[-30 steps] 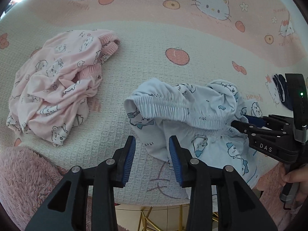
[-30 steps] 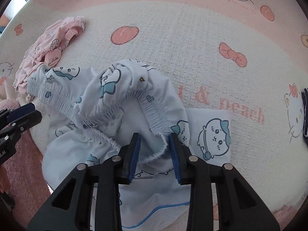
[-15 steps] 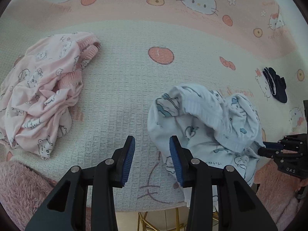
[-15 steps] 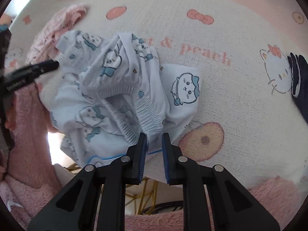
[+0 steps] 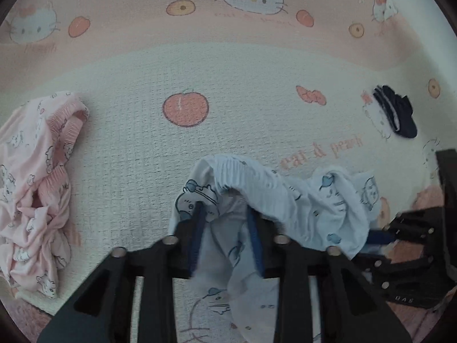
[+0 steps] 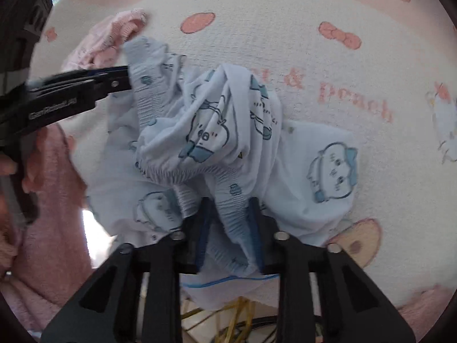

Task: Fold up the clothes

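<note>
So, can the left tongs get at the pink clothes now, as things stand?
Probably not yet. The left tongs are shut on the blue garment, which the right tongs also hold. The pink clothes lie apart, unblocked.

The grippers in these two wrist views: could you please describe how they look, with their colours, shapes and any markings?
Both are alike. The left claw and right claw each have two matte black, angular plastic fingers with triangular cut-outs, silver round rivets at the joints and blue ribbed pads on the inner faces. Seen from the side, the left body bears pale lettering, too blurred to read. No cables or sleeves show.
</note>
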`<action>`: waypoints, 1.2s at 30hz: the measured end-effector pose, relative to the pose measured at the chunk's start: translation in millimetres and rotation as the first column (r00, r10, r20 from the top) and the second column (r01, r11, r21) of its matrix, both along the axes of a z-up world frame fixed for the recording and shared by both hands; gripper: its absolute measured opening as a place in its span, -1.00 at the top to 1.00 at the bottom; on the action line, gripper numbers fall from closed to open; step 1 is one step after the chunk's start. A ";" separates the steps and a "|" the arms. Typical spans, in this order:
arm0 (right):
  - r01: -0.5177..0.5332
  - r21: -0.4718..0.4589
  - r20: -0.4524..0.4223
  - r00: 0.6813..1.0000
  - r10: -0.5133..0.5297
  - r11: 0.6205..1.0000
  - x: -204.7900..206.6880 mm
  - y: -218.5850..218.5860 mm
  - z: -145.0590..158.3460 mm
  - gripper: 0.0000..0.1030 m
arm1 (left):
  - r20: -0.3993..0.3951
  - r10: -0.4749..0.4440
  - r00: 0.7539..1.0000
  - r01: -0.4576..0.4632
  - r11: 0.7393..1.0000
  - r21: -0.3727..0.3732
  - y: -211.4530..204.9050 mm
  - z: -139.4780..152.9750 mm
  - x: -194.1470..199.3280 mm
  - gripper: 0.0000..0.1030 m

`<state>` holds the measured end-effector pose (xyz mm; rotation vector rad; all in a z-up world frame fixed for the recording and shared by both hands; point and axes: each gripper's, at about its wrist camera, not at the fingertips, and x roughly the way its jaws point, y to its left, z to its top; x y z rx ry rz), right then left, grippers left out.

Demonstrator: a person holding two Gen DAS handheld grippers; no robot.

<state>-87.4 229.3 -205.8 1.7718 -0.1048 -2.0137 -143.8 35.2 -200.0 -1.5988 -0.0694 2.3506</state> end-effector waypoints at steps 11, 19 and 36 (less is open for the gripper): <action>0.117 -0.096 -0.302 0.943 -0.141 0.988 3.4 35.6 118.8 0.64 | -0.116 -0.002 0.993 0.009 0.998 0.058 -21.1 67.3 27.1 0.98; 0.141 -0.174 -0.348 0.917 -0.195 0.975 27.8 40.4 149.1 0.64 | -0.013 0.011 1.000 -0.010 1.000 0.025 -4.9 18.2 18.6 0.27; 0.141 -0.065 -0.264 0.952 -0.153 0.988 29.8 26.0 99.7 0.63 | 0.022 0.086 0.996 -0.082 0.987 -0.140 23.4 -7.4 -30.5 0.89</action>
